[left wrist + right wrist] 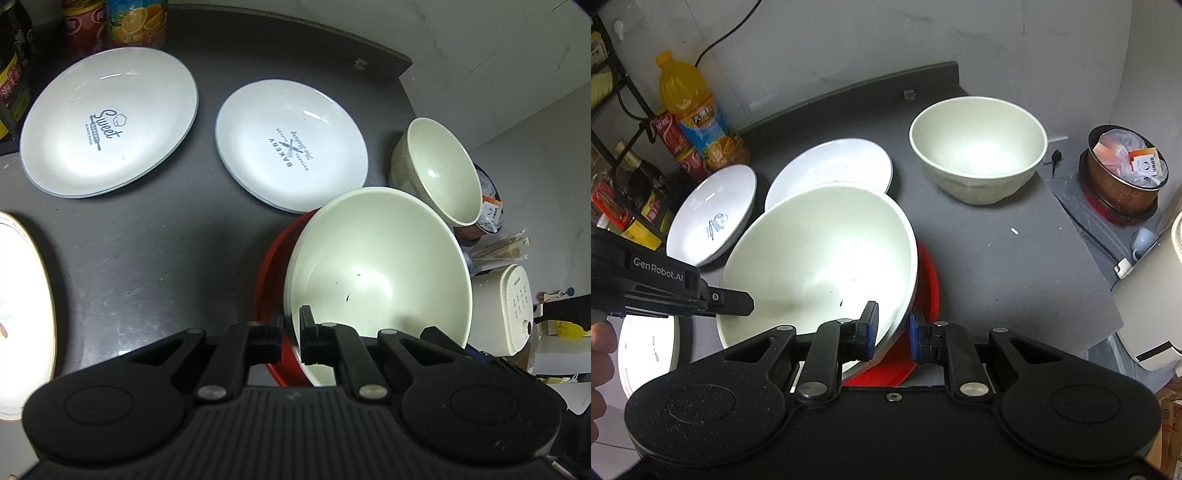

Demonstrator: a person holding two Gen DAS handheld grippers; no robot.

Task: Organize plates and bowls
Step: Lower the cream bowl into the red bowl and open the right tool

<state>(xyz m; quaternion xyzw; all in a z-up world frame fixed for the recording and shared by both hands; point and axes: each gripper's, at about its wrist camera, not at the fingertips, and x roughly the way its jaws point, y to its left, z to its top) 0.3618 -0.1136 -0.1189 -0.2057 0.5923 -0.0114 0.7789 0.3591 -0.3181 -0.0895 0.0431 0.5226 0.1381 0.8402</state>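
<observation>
1. A dark grey counter (pixel 1015 258) meets a pale wall; bottles stand at ten o'clock.
2. Two printed white plates (pixel 110 125) (pixel 291 147) lie flat, well apart from my tongs.
3. My left gripper (pixel 291 332) pinches the big pale bowl's (pixel 380 266) near rim, over the red plate (pixel 269 280).
4. My right gripper (pixel 892 328) straddles the opposite rim, narrow, perhaps not clamped.
5. The bowl looks glazed, stiff, slippery and chippable; I judge the rim is the only hold.
6. A smaller bowl (pixel 979 147) waits at one o'clock.

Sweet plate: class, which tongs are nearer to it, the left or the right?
Left. The left tongs grip the rim of the big bowl on the side facing the Sweet plate; the right tongs straddle the opposite rim, farther away.
</observation>
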